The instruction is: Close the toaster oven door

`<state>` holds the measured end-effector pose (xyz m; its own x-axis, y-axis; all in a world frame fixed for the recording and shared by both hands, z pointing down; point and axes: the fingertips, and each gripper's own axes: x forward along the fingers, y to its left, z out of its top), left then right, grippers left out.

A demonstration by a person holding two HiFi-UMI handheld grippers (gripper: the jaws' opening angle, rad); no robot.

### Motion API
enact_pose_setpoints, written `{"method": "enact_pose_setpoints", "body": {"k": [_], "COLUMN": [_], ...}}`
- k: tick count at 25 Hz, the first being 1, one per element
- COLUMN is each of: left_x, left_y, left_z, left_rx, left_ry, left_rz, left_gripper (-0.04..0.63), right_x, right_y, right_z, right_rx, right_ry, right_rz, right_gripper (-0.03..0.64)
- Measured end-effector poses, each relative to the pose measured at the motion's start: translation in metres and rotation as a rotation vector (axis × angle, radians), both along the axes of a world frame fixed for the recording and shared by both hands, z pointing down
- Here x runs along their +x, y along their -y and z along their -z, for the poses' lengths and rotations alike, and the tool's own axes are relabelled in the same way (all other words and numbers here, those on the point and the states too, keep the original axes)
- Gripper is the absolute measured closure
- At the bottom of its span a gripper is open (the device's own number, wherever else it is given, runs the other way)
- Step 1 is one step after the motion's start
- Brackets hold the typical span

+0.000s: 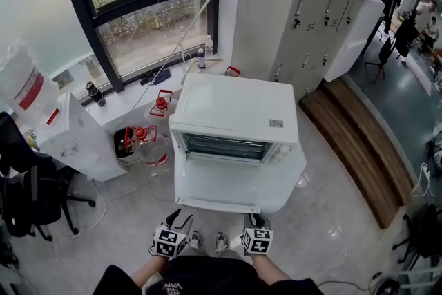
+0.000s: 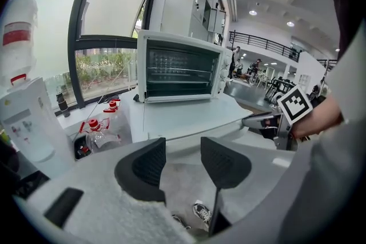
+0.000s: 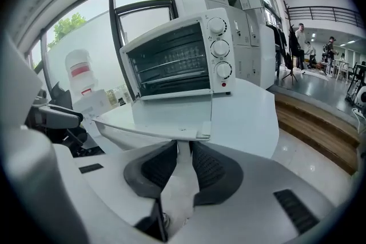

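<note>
- Toaster oven (image 1: 235,110) sits on the bench (image 1: 295,173). Its door (image 3: 166,114) lies flat open, free edge running side to side toward me.
- Right gripper (image 3: 183,150): jaws narrowed to a slit, gripping nothing, just below that edge's right corner. I'd use this one, it's nearer.
- Left gripper (image 2: 183,152): jaws apart, empty, short of the door.

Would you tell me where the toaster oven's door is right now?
In the right gripper view, the door lies folded down roughly flat in front of the toaster oven, with its front edge just above the right tool.

toaster oven (image 1: 235,110) on table (image 1: 291,179), bottles (image 1: 148,145) at left, lockers (image 1: 311,10) behind
</note>
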<state>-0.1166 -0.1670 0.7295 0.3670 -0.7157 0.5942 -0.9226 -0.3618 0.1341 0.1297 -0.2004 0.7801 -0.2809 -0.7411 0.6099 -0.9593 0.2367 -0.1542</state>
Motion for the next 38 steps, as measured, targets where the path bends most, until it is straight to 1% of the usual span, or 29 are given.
{"method": "enact_pose_setpoints", "body": {"k": [5, 11, 19, 24, 27, 38], "left_x": [-0.01, -0.015, -0.02, -0.024, -0.023, -0.021], "left_y": [0.007, 0.021, 0.041, 0.056, 0.066, 0.091], "left_z": [-0.005, 0.016, 0.033, 0.046, 0.055, 0.072], "left_rx": [0.002, 0.037, 0.079, 0.099, 0.111, 0.122], "left_ry": [-0.029, -0.095, -0.124, -0.184, -0.209, -0.215], "left_rz": [0.009, 0.022, 0.013, 0.039, 0.047, 0.058], "left_gripper": [0.39, 0.39, 0.39, 0.39, 0.39, 0.391], "right_x": [0.001, -0.001, -0.002, -0.003, -0.003, -0.003], "right_y": [0.001, 0.005, 0.013, 0.019, 0.023, 0.042], "right_z": [0.021, 0.05, 0.079, 0.098, 0.106, 0.138], "right_rx": [0.046, 0.107, 0.157, 0.196, 0.204, 0.256], "right_ry": [0.006, 0.004, -0.025, -0.032, -0.032, -0.019], "right_rz": [-0.023, -0.055, -0.085, -0.096, -0.101, -0.104], "right_gripper": [0.529, 0.529, 0.529, 0.529, 0.531, 0.531]}}
